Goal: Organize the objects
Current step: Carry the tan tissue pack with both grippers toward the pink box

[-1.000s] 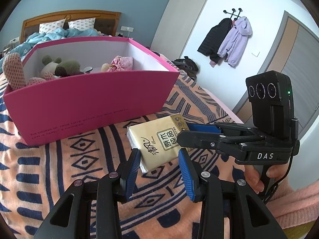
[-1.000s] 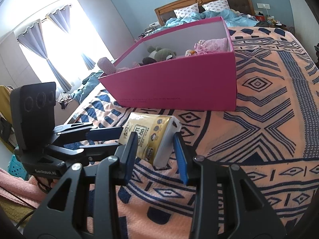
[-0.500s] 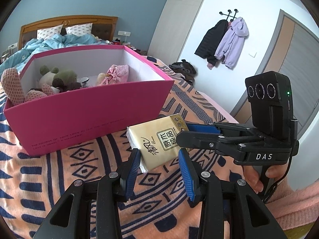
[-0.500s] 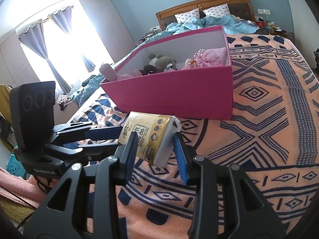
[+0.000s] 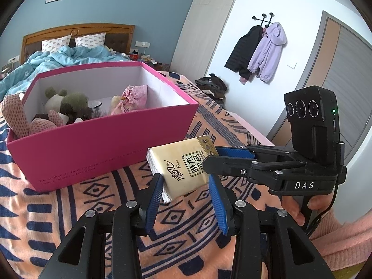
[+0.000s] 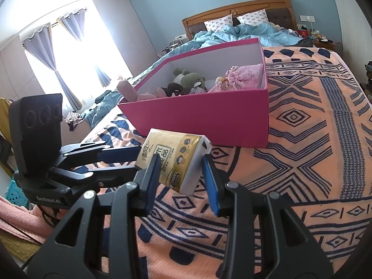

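Tools grip tissue pack from adjacent sides, tilted downward.

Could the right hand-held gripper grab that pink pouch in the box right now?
Probably not yet: the right hand-held gripper is shut on the tissue pack, as is the left hand-held gripper. The pink box is open-topped, so the pink pouch looks reachable from above once freed.

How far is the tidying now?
Done: soft toys lie in the pink box. In hand: left gripper and right gripper both clamp the tissue pack, in front of the box. Remaining: put the pack inside and release.
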`<action>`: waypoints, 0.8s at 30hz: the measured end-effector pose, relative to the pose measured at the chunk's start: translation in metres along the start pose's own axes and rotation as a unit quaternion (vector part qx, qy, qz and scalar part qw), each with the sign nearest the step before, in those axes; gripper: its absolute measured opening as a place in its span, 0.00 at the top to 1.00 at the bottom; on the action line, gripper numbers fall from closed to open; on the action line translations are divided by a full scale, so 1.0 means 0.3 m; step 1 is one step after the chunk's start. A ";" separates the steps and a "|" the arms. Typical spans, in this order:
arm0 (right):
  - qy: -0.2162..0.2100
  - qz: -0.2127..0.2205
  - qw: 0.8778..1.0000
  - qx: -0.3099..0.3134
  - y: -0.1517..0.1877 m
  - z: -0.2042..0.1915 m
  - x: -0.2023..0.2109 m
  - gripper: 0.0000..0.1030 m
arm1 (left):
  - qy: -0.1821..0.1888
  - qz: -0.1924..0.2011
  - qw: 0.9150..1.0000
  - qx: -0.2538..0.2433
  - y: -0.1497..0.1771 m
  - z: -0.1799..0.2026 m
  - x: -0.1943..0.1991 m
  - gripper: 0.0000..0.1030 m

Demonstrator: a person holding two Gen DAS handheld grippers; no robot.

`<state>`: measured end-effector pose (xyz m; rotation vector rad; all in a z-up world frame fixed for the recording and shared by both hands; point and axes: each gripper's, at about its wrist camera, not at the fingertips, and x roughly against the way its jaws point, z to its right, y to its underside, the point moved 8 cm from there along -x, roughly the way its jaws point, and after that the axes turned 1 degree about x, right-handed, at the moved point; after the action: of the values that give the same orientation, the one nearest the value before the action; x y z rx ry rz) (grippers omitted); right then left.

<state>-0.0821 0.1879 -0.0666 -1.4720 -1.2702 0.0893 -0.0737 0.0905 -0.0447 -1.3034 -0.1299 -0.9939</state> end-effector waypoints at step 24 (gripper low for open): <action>0.005 0.016 1.000 0.013 -0.044 -0.004 0.030 0.61 | -0.004 0.015 1.000 -0.013 -0.047 0.012 0.013 0.61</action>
<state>-0.0859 0.1906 -0.0513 -1.4701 -1.2327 0.1183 -0.0794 0.0925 -0.0307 -1.3298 -0.1034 -0.9669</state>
